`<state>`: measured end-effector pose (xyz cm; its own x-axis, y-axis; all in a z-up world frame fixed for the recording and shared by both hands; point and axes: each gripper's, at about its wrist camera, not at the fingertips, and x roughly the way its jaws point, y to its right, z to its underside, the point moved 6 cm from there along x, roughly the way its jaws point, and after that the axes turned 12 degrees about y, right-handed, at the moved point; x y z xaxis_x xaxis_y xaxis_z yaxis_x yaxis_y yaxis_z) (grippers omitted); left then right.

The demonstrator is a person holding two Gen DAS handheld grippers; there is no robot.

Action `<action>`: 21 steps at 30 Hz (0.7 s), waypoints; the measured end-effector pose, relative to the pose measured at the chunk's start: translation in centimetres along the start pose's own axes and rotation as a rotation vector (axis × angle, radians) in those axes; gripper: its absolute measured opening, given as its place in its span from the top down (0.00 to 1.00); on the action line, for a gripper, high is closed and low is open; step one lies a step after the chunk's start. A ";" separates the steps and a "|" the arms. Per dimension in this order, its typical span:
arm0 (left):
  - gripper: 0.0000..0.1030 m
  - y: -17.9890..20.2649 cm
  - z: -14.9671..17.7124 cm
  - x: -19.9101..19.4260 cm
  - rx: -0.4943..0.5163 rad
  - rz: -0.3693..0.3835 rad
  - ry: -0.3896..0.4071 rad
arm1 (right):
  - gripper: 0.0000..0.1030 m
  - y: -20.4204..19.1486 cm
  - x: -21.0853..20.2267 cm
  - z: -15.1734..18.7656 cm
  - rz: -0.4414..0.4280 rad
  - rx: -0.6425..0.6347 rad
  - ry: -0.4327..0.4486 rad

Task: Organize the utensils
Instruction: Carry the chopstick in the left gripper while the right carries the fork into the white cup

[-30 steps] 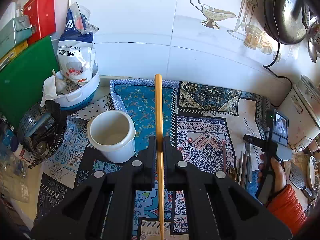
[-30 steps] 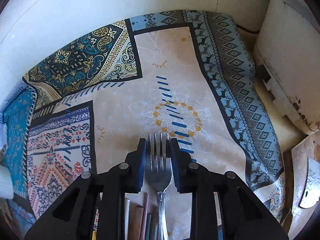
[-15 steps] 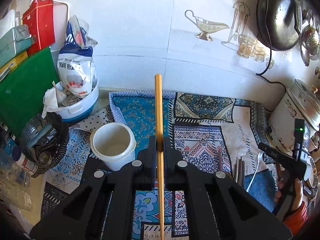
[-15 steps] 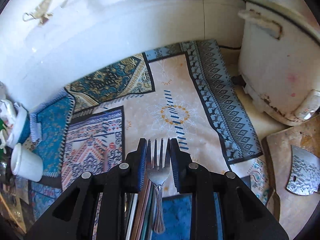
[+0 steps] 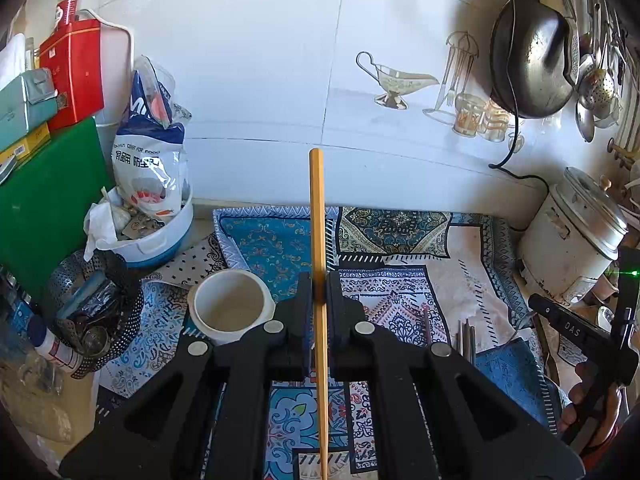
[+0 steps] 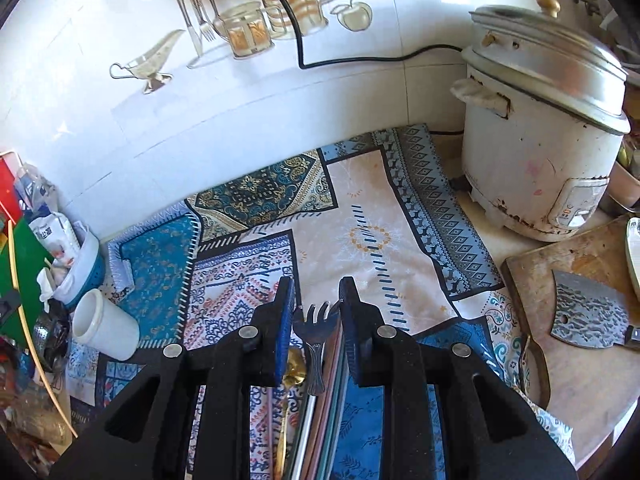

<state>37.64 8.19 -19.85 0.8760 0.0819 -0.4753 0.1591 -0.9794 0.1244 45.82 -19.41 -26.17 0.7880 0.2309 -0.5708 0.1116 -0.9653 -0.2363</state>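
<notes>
My left gripper (image 5: 318,280) is shut on a long wooden chopstick (image 5: 316,208) that points away toward the tiled wall. It hovers just right of a white cup (image 5: 230,306) standing on the patterned cloth (image 5: 276,240). In the right wrist view, my right gripper (image 6: 316,284) is shut on the head of a metal fork (image 6: 314,328), lifted above the cloth with its handle hanging down. Several chopsticks (image 6: 320,420) lie on the cloth beneath it. The white cup (image 6: 106,330) is far to its left.
A white rice cooker (image 6: 540,152) stands at the right, with a cleaver (image 6: 588,320) on a wooden board (image 6: 580,392) in front of it. At the left are a black perforated basket (image 5: 96,312), a white-blue bowl (image 5: 160,240) holding a bag, and a green board (image 5: 44,200).
My right gripper has risen and drawn back with the fork, whose handle now hangs lower. My left gripper has risen a little with the chopstick.
</notes>
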 end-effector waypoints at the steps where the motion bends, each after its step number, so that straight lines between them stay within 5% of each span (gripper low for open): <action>1: 0.96 -0.2 -0.2 -0.2 0.000 0.004 0.004 | 0.80 -0.3 -0.2 -0.1 0.000 -0.001 0.006; 9: 0.96 -3.0 -1.9 -1.5 -0.010 0.002 0.050 | 0.80 -5.4 -3.0 -2.2 -0.056 -0.052 0.060; 21: 0.96 -8.0 -6.9 -1.2 -0.033 -0.021 0.166 | 0.80 -16.6 -4.4 -4.1 -0.260 -0.101 0.117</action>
<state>38.41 17.20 -14.29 0.9350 0.1343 -0.3284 0.1907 -0.9707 0.1461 42.96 -4.92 -16.56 0.7888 0.4617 -0.4058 0.3735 -0.8844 -0.2800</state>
